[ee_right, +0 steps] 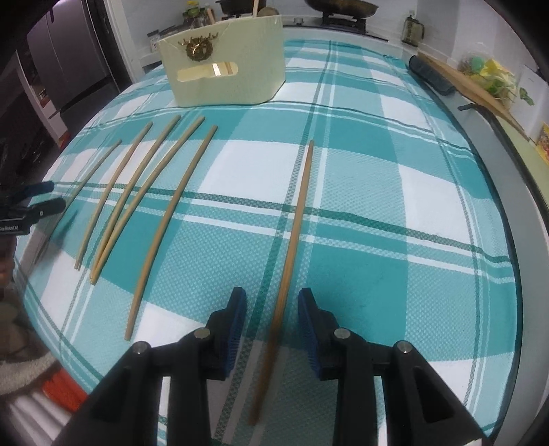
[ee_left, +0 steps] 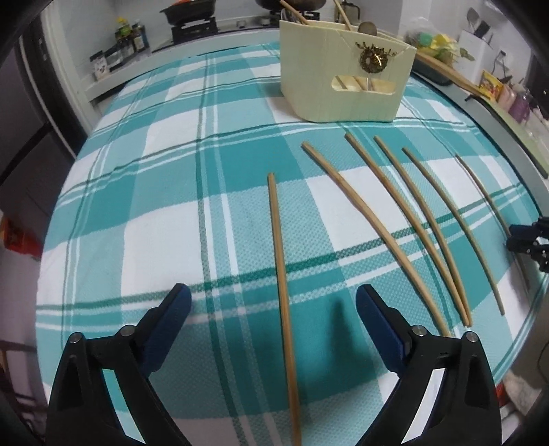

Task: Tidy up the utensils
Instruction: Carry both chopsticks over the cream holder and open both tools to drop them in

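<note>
Several wooden chopsticks lie on a teal and white checked tablecloth. In the left wrist view my left gripper (ee_left: 272,298) is open, and the leftmost chopstick (ee_left: 282,274) lies between its fingers. Several others (ee_left: 405,219) lie to the right. A cream utensil box (ee_left: 346,75) stands behind them and holds a few utensils. In the right wrist view my right gripper (ee_right: 272,300) is open, with a narrower gap, straddling the rightmost chopstick (ee_right: 295,247). The other chopsticks (ee_right: 144,192) and the box (ee_right: 223,61) lie to the left. The left gripper (ee_right: 48,197) shows at the left edge.
A stove with pans (ee_left: 192,17) and bottles (ee_left: 130,37) stand on the counter behind the table. A long wooden utensil (ee_right: 480,92) and a dark roll (ee_right: 432,77) lie at the table's right edge. The right gripper (ee_left: 528,236) shows at the right edge of the left wrist view.
</note>
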A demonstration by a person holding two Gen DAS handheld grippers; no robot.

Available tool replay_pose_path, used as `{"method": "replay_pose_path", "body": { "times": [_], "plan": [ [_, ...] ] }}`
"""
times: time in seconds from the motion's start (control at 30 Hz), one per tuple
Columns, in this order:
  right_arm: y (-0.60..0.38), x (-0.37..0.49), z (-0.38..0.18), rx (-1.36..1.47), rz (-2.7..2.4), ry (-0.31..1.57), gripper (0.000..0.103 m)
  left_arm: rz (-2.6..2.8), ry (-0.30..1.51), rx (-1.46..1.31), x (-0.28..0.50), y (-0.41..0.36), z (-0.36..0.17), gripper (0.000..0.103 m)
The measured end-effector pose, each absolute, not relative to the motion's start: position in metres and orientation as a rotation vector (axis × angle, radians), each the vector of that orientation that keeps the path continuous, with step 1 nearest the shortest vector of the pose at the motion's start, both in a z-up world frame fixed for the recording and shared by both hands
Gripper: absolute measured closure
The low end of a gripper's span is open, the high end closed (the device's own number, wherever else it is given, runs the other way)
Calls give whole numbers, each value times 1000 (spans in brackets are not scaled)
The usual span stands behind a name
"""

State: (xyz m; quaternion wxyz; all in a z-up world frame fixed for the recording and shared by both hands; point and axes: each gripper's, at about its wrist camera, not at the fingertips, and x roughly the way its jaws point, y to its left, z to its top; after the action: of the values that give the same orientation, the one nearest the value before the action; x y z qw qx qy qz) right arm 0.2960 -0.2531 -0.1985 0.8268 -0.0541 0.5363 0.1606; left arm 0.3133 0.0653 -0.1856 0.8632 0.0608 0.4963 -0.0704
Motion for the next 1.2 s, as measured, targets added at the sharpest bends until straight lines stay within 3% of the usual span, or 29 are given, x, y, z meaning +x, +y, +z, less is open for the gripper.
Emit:
{"method": "replay_pose_path", "body": {
  "times": [0.17, 0.4, 0.43, 0.5, 0.53, 0.67, 0.8, 1.2],
  "plan": [
    [-244, 330, -199, -161, 387, 1195, 71, -194, 1122, 172, 349, 53, -205, 25],
    [-242, 392, -202, -87, 359, 1232, 77, -194, 1140, 114, 385, 57, -204, 34],
    [-241, 400, -202, -69, 353, 1235, 83, -201, 1139, 117, 387, 55, -203, 42],
    [-239, 420, -203, -48, 335, 1253, 97, -206, 1127, 131, 389, 49, -199, 72],
    [-238, 429, -203, -41, 332, 1261, 97, -211, 1124, 132, 390, 47, -199, 98],
    [-234, 447, -203, -4, 319, 1251, 98, -172, 1075, 155, 384, 43, -196, 99],
    [-236, 441, -187, 76, 343, 1165, 98, -162, 955, 115, 364, 50, -161, 99],
    [-239, 347, -44, 85, 437, 762, 98, -222, 603, -78, 293, 81, -28, 99]
  ]
}}
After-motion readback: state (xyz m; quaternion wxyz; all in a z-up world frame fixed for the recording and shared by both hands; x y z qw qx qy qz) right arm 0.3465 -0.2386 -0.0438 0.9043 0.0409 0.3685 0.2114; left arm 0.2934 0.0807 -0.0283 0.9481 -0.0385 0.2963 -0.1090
